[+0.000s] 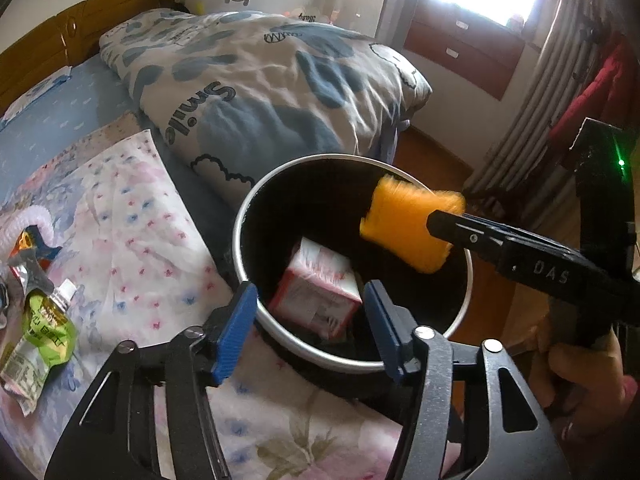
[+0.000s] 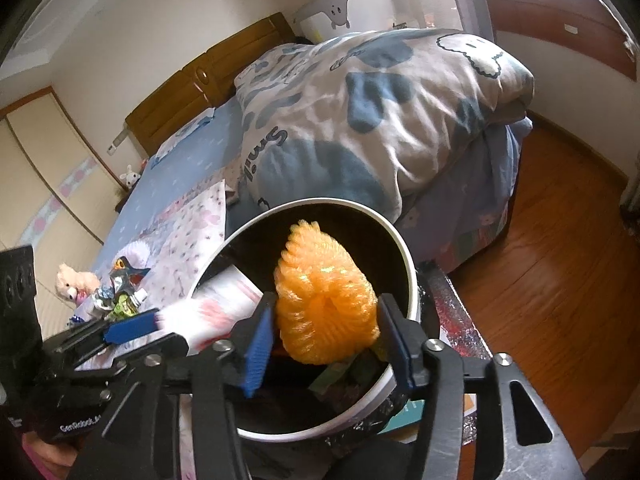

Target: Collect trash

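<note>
Pinching orange foam net (image 2: 326,304) over bin (image 1: 248,216), right tool (image 2: 326,320) marked "DAS", left tool (image 1: 310,320) spread.

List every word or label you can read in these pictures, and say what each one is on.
"Smile": on the duvet.
"DAS": on the right gripper, along its side.
"GenRobot.A": on the left gripper body, end cut off.
Print on the green pouch and the carton in the bin: too blurred.
</note>
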### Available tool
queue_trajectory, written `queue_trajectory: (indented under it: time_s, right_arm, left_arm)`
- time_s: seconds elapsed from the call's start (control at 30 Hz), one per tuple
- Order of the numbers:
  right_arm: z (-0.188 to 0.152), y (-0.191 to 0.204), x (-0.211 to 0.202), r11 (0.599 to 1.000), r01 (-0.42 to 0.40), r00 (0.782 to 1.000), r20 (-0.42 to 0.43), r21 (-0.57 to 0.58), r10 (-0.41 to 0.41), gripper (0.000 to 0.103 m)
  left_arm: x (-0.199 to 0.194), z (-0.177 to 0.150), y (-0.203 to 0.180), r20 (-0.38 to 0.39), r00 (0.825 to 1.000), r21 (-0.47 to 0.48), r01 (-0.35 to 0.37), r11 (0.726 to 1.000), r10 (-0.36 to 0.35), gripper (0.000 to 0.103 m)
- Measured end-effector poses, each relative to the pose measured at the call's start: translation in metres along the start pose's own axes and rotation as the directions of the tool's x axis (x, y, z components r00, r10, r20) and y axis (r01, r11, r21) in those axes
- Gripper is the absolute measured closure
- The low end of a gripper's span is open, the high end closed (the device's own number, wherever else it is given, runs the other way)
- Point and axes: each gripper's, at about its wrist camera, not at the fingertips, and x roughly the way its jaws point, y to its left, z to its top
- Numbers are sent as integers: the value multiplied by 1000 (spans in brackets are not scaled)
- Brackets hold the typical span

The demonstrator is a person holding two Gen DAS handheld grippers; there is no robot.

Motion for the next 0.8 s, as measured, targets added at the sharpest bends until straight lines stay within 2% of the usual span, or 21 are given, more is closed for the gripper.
queue_trajectory:
  time_s: [0.1,0.23,0.43,0.8]
  right_arm:
    - [-1,1,-4,1000,-5,1000,17,11,5,38]
    - [-4,7,-7,1000,-20,999,28,14,20,35]
    - [-10,26,-11,998,-57,998,39,6,57,27]
    - [-33,90,6,989,-140,990,-16,-57,139,24]
  left_arm:
    - [-6,-6,6,14,1000,-26,15,1000,-15,41]
    - [-16,-17,16,29,1000,-59,11,998,-9,38]
    - [-35,-44,44,46,998,-135,-25,991,32,36]
    - [-71,-103,112,46,991,-298,-104,949,123,36]
